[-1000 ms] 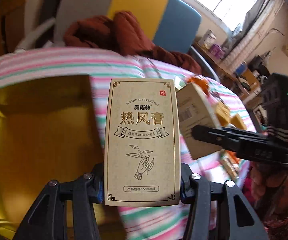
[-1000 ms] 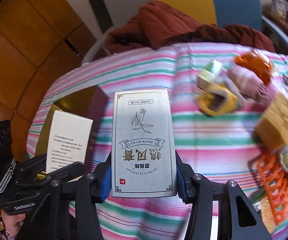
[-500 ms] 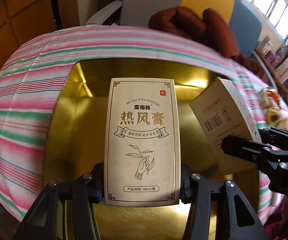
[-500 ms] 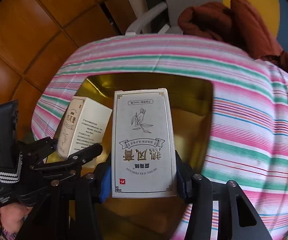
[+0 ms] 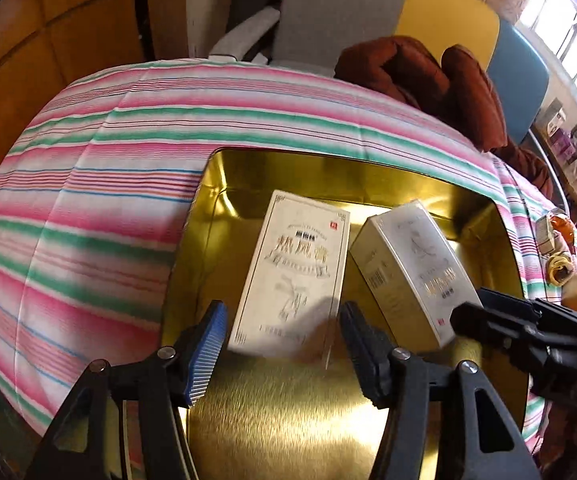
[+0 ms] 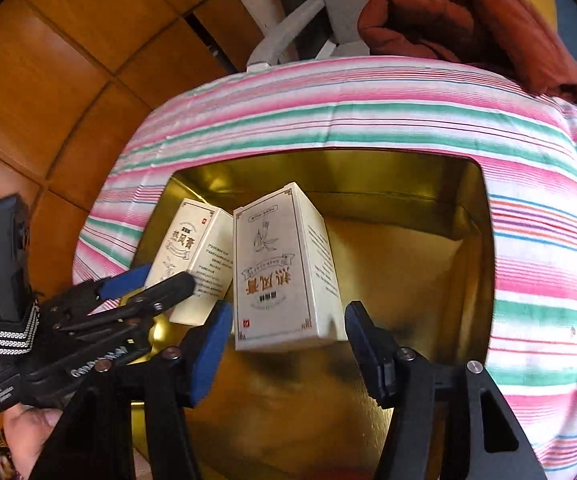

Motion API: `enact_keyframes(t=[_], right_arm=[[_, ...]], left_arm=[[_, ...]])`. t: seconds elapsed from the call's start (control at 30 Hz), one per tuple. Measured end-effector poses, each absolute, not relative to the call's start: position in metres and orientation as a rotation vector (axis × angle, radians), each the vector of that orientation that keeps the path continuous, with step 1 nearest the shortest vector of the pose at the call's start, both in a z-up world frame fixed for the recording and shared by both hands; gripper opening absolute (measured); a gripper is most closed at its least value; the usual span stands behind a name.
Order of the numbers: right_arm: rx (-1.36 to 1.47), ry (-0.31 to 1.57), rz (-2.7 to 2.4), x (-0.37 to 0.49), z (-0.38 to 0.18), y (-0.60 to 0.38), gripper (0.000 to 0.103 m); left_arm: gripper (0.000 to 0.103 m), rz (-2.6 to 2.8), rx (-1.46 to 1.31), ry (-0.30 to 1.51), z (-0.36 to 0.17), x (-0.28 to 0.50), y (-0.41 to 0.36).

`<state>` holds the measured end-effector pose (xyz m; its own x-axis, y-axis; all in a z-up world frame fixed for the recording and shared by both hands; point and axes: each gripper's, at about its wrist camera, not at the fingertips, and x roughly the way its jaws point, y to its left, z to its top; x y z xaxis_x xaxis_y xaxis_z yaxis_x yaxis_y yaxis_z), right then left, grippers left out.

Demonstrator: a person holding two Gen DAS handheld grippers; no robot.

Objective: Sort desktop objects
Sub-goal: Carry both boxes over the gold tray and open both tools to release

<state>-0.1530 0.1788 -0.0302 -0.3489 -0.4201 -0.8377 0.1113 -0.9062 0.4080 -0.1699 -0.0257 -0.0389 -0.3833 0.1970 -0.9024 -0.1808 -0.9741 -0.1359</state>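
Two cream cartons with gold lettering are inside an open gold tin (image 5: 328,176) on the striped tablecloth. In the left wrist view, one carton (image 5: 292,276) is blurred and lies between the opening jaws of my left gripper (image 5: 284,336); the blue pads stand just off its sides. The second carton (image 6: 280,272) leans upright between the opening jaws of my right gripper (image 6: 288,340), with a gap at each pad. The cartons stand side by side, the left one (image 6: 196,256) tilted against the other. My left gripper (image 6: 156,280) shows at the tin's (image 6: 368,176) left.
The pink, green and white striped tablecloth (image 5: 88,200) surrounds the tin. A rust-coloured garment (image 5: 428,80) lies at the table's far edge before the chairs. Several small items (image 5: 560,264) sit at the far right. Wooden floor (image 6: 48,80) lies left; a hand (image 6: 28,432) holds the left gripper.
Both grippers swung from the table over the tin. Their jaws have spread, and both cartons have dropped away from the pads into the tin.
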Motion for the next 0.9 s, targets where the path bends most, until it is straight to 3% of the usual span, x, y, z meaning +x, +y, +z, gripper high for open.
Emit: enact_keyframes(t=[0.1, 0.27, 0.5, 0.9], right_arm=[[1.55, -0.407, -2.293, -0.15, -0.031, 0.181, 0.043], [1.545, -0.48, -2.243, -0.152, -0.04, 0.18, 0.034], [1.56, -0.608, -2.152, -0.163, -0.05, 0.161, 0.034], [1.509, -0.574, -2.136, -0.192, -0.058, 0.118, 0.035]], left_arm=[[0.058, 2.438, -1.571, -0.031, -0.035, -0.156, -0.025], [0.052, 2.446, -1.616, 0.019, -0.046, -0.155, -0.025], [0.05, 2.484, -1.64, -0.144, -0.054, -0.173, -0.044], [0.051, 2.546, -1.549, -0.257, -0.039, -0.147, -0.059]])
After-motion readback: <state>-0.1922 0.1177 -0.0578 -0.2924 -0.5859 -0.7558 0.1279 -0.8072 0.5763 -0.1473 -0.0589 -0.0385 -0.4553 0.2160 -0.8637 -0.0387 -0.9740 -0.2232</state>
